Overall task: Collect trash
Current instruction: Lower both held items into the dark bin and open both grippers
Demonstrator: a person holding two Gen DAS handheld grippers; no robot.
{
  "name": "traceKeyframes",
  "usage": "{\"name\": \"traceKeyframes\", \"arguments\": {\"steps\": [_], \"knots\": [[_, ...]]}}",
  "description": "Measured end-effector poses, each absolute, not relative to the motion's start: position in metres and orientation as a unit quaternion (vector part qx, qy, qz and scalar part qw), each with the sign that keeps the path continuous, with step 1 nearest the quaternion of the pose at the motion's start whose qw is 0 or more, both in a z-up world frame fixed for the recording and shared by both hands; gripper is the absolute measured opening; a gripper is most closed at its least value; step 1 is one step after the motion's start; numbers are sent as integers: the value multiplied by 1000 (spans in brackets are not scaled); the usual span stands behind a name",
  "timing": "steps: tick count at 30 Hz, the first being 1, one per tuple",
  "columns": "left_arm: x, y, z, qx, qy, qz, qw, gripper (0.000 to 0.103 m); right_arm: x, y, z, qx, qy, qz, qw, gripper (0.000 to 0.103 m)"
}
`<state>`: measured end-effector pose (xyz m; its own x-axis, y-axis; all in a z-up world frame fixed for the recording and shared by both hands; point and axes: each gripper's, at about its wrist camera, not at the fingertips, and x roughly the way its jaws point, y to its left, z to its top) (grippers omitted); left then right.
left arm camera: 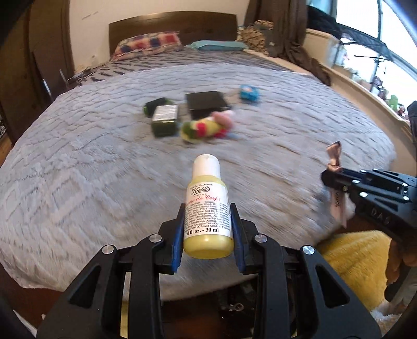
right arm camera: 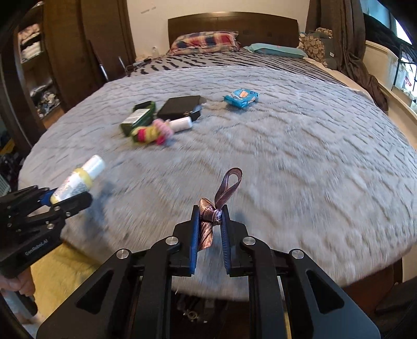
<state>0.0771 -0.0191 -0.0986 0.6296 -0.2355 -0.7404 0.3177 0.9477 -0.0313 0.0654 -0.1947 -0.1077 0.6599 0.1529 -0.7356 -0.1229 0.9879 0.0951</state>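
Observation:
My left gripper (left arm camera: 207, 208) is shut on a small yellow lotion bottle (left arm camera: 207, 208) with a white cap, held above the near edge of the grey bed (left arm camera: 78, 169). It also shows at the left of the right wrist view (right arm camera: 75, 186). My right gripper (right arm camera: 210, 211) is shut on a pink-brown ribbon (right arm camera: 208, 216) whose loop sticks up. That ribbon (left arm camera: 335, 156) shows at the right of the left wrist view. On the bed lie a green box (right arm camera: 136, 118), a black box (right arm camera: 179, 107), a colourful sock bundle (right arm camera: 151, 133), a white tube (right arm camera: 182, 123) and a blue wipes pack (right arm camera: 241, 97).
Pillows (right arm camera: 206, 41) and a dark headboard (right arm camera: 232, 23) stand at the far end. A wooden wardrobe (right arm camera: 65, 47) is at the left, a window ledge (left arm camera: 365, 86) at the right. A yellow rug (left arm camera: 351, 260) lies on the floor below the bed's near edge.

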Motion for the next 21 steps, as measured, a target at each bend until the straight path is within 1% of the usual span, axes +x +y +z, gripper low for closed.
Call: {"name": "traceKeyframes", "arguments": {"steps": [4, 8, 15, 21], "knots": [[41, -29, -104, 56, 405, -177, 895, 29, 32, -199, -113, 27, 410, 80, 908, 16], [15, -34, -118, 58, 420, -200, 883, 29, 9, -203, -131, 43, 426, 79, 900, 17], [-13, -52, -174, 78, 481, -222, 844, 29, -7, -195, -181, 50, 484, 85, 870, 16], [-8, -60, -219, 92, 520, -219, 820, 29, -4, -191, -215, 54, 524, 89, 845, 17]]}}
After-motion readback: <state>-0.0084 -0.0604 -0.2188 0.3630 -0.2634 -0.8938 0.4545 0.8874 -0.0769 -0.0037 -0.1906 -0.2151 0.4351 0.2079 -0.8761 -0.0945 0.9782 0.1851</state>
